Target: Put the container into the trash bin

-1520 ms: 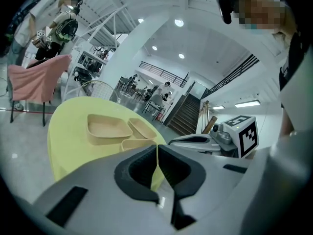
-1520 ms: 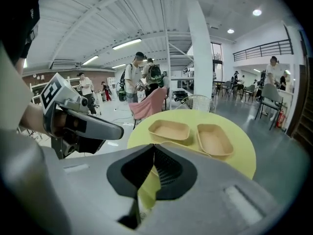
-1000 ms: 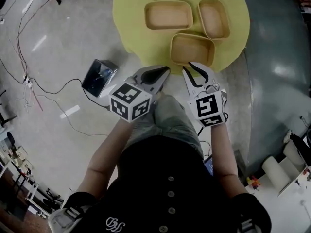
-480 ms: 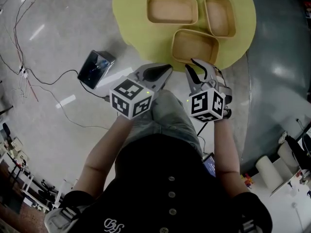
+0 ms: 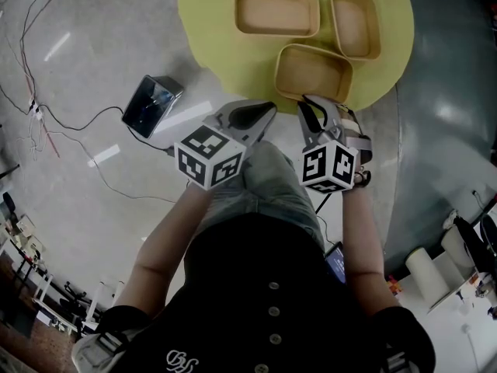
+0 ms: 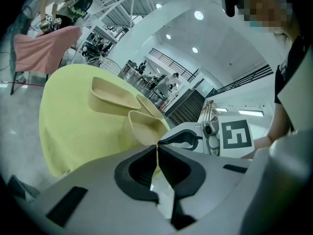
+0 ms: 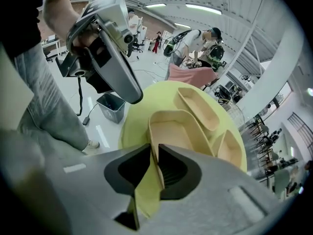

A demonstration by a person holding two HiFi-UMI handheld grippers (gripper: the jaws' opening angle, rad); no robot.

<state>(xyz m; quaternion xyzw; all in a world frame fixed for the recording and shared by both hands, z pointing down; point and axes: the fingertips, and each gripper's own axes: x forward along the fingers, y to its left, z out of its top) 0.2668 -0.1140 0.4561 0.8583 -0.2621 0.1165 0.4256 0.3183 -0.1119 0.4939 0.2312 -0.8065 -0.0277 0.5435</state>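
Note:
Three tan containers sit on a round yellow table [image 5: 210, 22]. The nearest container [image 5: 313, 72] [image 7: 176, 126] lies by the table's front edge. My right gripper [image 5: 305, 99] [image 7: 154, 148] points steeply down at its near wall. Its jaws are closing, and the thin wall fills the narrow gap between them. My left gripper [image 5: 270, 107] [image 6: 157, 145] hovers just left of it, off the table's edge. It is shut with nothing in it. The grey trash bin [image 5: 152, 104] [image 7: 111, 106] stands on the floor to the left of the table.
The other two containers [image 5: 277, 10] [image 5: 356, 23] lie further back on the table. Cables trail over the floor at the left, near the bin. The person's legs stand close to the table's front edge.
My right gripper has sunk and rolled onto the near container's wall. Its jaws widened, then narrowed round the wall. The left gripper has hardly moved.

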